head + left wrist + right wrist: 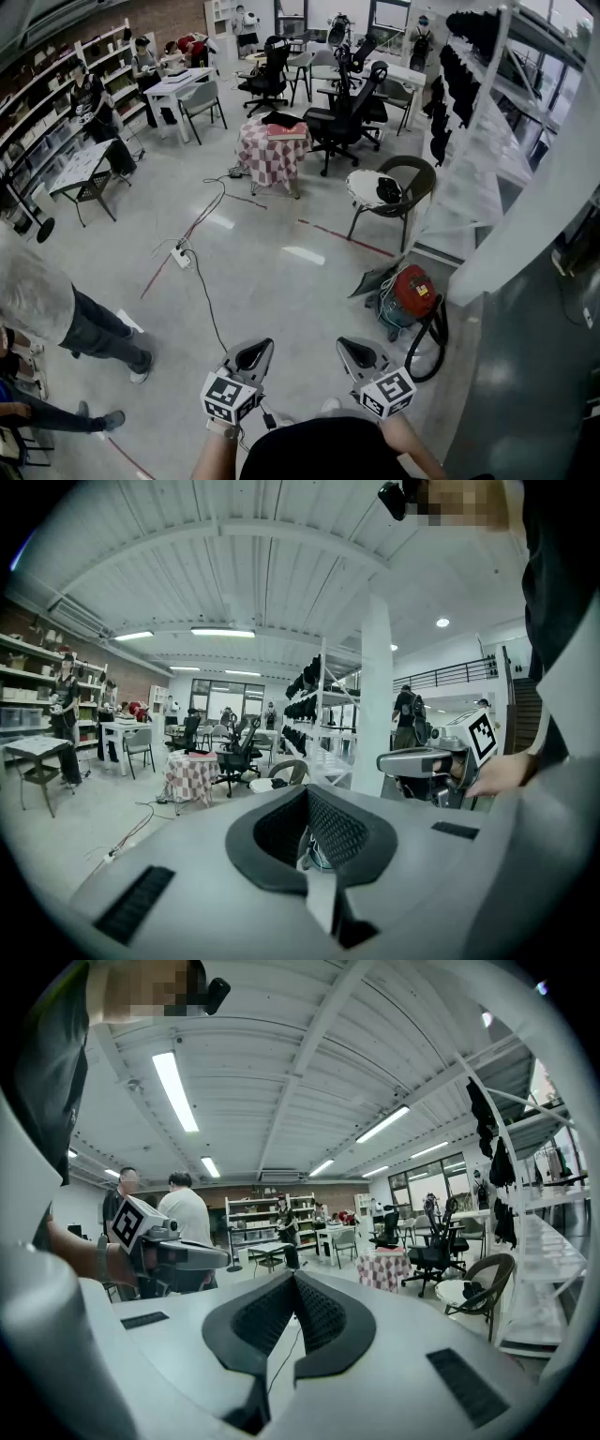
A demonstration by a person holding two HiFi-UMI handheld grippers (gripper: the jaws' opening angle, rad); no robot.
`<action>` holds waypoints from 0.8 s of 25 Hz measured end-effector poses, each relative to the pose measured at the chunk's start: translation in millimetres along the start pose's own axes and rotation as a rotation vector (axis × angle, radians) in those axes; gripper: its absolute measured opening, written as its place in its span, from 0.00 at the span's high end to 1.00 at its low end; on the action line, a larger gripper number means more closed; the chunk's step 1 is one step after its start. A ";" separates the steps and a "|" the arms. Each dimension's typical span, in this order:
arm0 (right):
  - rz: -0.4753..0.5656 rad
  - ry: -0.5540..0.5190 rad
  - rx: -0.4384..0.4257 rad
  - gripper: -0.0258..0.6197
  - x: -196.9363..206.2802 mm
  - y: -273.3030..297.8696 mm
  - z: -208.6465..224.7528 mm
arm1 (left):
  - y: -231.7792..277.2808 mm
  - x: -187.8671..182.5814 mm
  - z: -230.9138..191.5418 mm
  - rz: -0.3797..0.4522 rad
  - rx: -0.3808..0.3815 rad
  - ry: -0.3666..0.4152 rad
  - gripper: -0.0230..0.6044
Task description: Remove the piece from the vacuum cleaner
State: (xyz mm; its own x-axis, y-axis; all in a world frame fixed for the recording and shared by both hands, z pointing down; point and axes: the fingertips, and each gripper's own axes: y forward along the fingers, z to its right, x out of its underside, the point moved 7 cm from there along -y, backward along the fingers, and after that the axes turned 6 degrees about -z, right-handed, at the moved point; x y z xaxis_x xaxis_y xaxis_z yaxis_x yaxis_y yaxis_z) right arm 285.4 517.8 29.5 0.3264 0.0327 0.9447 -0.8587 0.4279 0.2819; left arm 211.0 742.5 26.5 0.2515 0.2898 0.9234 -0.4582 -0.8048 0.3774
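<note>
– Where does our vacuum cleaner [405, 302] stand?

– On the floor [272, 281], near its right edge, at the foot of the white rack [469, 187]. It is well apart from us and nothing touches it yet.

– And our tools?

– We hold both low, close to the body. The left gripper [258, 349] has its jaws pressed together with nothing between them. The right gripper [351, 347] looks the same, tips meeting on nothing.

– Which piece do we take off?

– We cannot tell yet. The black hose [433, 345] loops on the floor just beside the machine, on our side. A dark flat part [367, 279] lies just beside it on the other side.

– How will the hose handle?

– We judge it light, soft and ribbed, so it would bend and slip if we pinched it mid-loop. We had better take it at the stiff end where it joins the body. The machine looks light enough to shift, so the other gripper should steady it.

– Anything inside it?

– Its red drum [412, 289] is shut, so we see nothing of what it holds.
</note>
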 end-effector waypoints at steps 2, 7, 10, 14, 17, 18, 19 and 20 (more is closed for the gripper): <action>0.005 0.003 0.001 0.92 -1.8 -4.6 13.6 | 14.6 -6.9 5.1 0.007 0.001 0.003 0.94; 0.010 0.015 0.020 0.92 -3.4 -15.0 45.2 | 51.3 -21.2 15.7 0.000 0.026 0.012 0.94; 0.037 0.038 0.045 0.92 -6.8 -23.9 67.5 | 75.7 -30.9 20.5 -0.006 0.045 0.022 0.94; 0.066 0.093 0.065 0.92 -1.7 -37.4 103.8 | 111.6 -39.3 30.4 -0.018 0.067 0.037 0.93; 0.060 0.123 0.077 0.92 9.4 -45.7 130.0 | 137.1 -39.6 41.2 -0.039 0.084 0.047 0.93; 0.057 0.136 0.083 0.92 13.1 -47.5 137.0 | 144.2 -39.1 44.2 -0.047 0.090 0.050 0.93; 0.054 0.150 0.090 0.92 16.1 -48.2 143.4 | 151.0 -38.8 45.8 -0.055 0.095 0.051 0.93; 0.054 0.163 0.096 0.92 17.8 -47.9 149.0 | 157.3 -38.8 46.0 -0.063 0.100 0.048 0.93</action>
State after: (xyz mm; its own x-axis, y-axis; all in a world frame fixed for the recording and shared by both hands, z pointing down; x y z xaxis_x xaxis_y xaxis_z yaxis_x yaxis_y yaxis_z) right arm 273.5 363.3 57.8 0.3322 0.2024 0.9212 -0.9077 0.3340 0.2540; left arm 168.4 580.9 46.9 0.2345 0.3642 0.9013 -0.3546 -0.8313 0.4281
